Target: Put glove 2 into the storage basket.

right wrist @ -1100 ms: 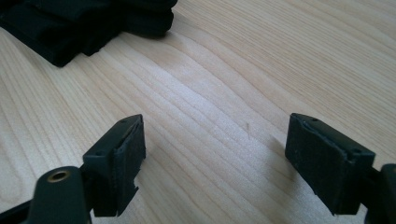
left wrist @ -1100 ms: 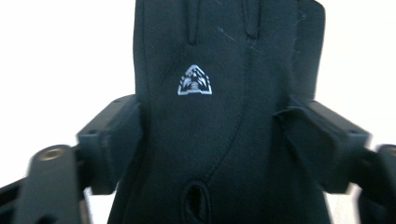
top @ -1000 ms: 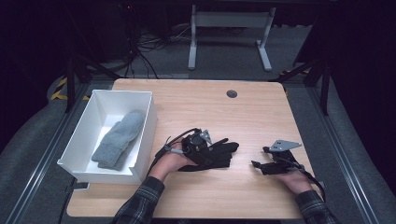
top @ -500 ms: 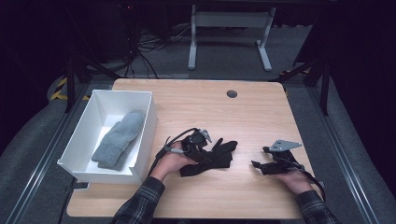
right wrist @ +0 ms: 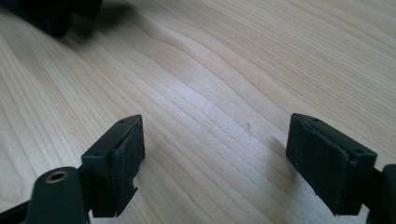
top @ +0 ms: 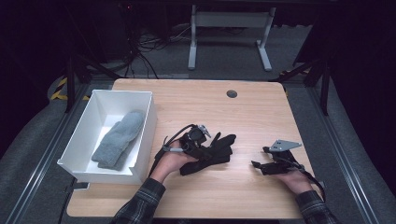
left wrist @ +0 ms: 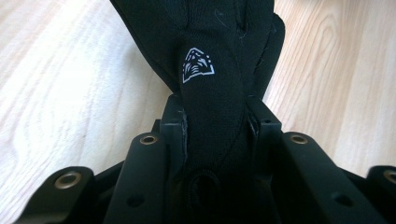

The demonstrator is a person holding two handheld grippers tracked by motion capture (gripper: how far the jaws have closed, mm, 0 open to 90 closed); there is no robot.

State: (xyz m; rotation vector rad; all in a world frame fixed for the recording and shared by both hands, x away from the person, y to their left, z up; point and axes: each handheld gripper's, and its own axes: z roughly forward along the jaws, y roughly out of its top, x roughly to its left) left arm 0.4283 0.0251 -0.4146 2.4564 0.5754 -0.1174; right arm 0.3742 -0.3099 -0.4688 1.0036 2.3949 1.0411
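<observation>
Where the left gripper [top: 201, 145] meets the black glove [top: 212, 151] near the middle of the wooden surface [top: 219, 112], its jaws have just been closing and now clench the glove's fabric between their pads, which the left gripper view shows pressing on both sides of a fold bearing a small white emblem [left wrist: 197, 65]. Much of the glove is cut off at the top of that view, and from the high view its shape is hard to read against the dark gripper, so which part is pinched cannot be told. The right gripper [top: 261, 165] rests low near the surface's right side, well apart from the glove, its jaws spread wide with nothing but bare wood between them. A white bin [top: 84, 140] at the left edge holds a grey mitten [top: 119, 139], partly hidden by the near wall.
</observation>
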